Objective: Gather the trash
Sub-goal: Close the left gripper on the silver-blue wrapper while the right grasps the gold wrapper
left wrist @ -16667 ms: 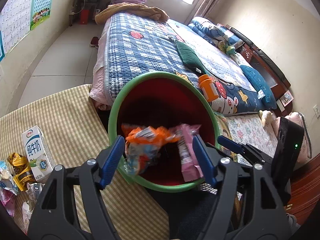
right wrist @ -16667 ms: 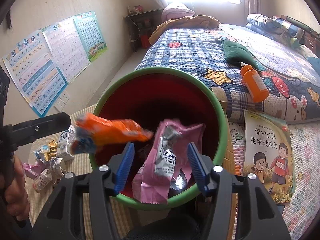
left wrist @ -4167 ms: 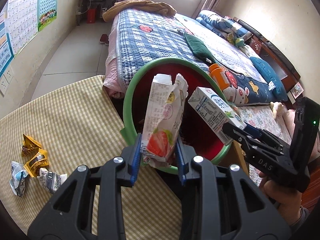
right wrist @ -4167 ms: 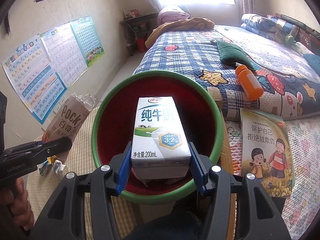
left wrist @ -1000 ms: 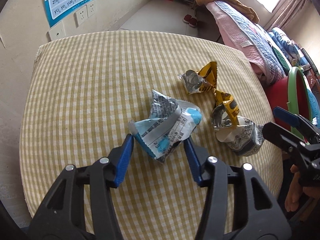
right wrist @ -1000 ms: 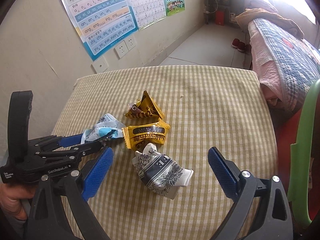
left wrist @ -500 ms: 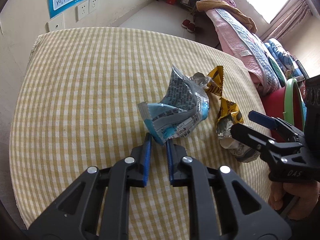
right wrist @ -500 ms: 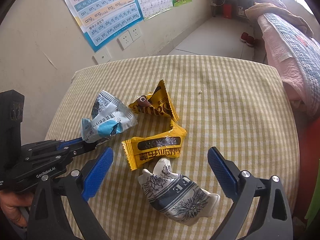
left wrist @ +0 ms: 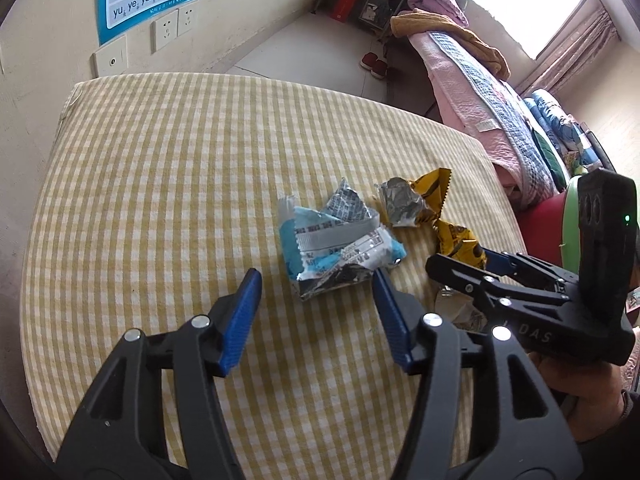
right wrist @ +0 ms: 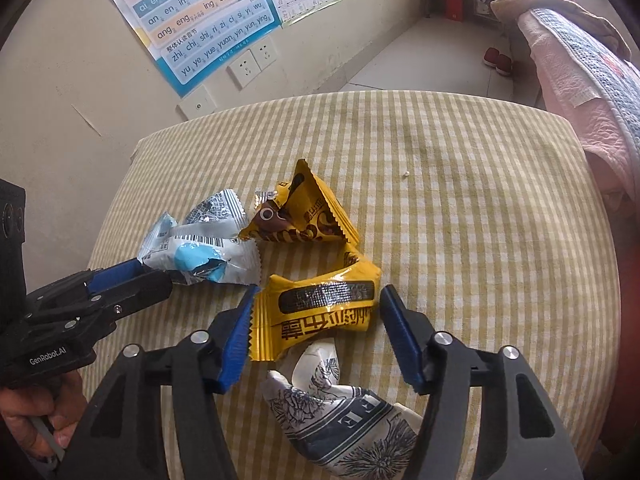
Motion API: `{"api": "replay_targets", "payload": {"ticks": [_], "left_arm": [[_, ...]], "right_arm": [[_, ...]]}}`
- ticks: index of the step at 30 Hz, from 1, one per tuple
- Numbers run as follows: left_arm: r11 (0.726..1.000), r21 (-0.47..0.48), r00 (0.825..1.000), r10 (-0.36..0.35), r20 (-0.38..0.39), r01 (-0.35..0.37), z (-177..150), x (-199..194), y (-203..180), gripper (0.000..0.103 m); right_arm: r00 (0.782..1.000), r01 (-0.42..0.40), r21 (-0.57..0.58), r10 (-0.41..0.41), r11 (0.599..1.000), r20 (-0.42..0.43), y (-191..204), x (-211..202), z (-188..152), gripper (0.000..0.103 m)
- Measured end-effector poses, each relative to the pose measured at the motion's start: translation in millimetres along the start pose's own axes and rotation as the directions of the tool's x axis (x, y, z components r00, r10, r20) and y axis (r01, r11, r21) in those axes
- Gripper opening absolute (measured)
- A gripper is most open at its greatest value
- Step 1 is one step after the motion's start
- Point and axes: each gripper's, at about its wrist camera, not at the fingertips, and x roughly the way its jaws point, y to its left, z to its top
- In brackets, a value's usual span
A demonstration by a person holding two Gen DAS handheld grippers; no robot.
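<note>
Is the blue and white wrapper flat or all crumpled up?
Crumpled. The blue and white wrapper lies bunched and creased on the checked tablecloth, its torn foil edges sticking up, ahead of the opening left gripper.

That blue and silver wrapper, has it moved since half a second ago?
Yes. The blue and silver wrapper was pinched and raised by the left gripper; now it lies released on the checked tablecloth as the jaws open.

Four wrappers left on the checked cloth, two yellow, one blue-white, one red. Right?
Not red. The right wrist view shows the fourth wrapper is white with a dark floral print. The two yellow wrappers and the blue-white one are correct.
</note>
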Motion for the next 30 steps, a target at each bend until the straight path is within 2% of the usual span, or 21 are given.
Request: {"api": "replay_targets", "payload": {"ticks": [1,3,8,12,13,14,15,17,30], "left_arm": [[1.0,-0.001,1.0,-0.006,0.006,0.006,1.7,0.2,-0.8,0.055],[1.0,-0.007,1.0,-0.021,0.007,0.021,6.4,2.5,-2.5,0.057],[0.999,0.007,0.999,-0.033,0.026,0.033,19.6,5.0,-10.1,0.072],[1.0,-0.002,1.0,-0.007,0.001,0.007,28.6,14.4,-11.4,0.073],[1.0,-0.019,1.0,-0.009,-0.009,0.009,30.6,17.4,-10.0,0.073],[0.999,-0.031,1.0,-0.012,-0.02,0.012,32.7,20.6,-8.4,0.062],[0.999,-0.04,0.999,-0.013,-0.031,0.012,33.5,23.2,-7.8,0.056],[0.998,-0.053,0.999,-0.024,-0.038,0.022,32.8,25.5,-7.2,0.053],[0.998,-0.03,0.995,-0.062,-0.072,0.06,12.1,26.6,-18.2,0.044]], "right_arm": [[1.0,-0.001,0.002,0.001,1.0,0.003,0.3,-0.4,0.9,0.044],[1.0,-0.008,0.011,0.008,1.0,0.005,-1.9,-1.3,1.3,0.044],[1.0,-0.013,0.014,0.012,1.0,0.01,-5.7,-6.7,3.0,0.041],[1.0,-0.012,0.014,0.011,1.0,0.019,-7.7,-12.2,4.1,0.041],[1.0,-0.012,0.015,0.012,1.0,0.022,-8.4,-13.4,4.5,0.041],[1.0,-0.011,0.014,0.011,1.0,0.025,-8.4,-14.4,5.2,0.041],[1.0,-0.01,0.013,0.01,1.0,0.027,-9.0,-16.0,4.7,0.041],[0.999,-0.006,0.007,0.006,1.0,0.034,-9.5,-19.8,4.5,0.041],[0.999,0.008,0.002,-0.008,1.0,0.038,-9.9,-26.7,-2.0,0.041]]}}
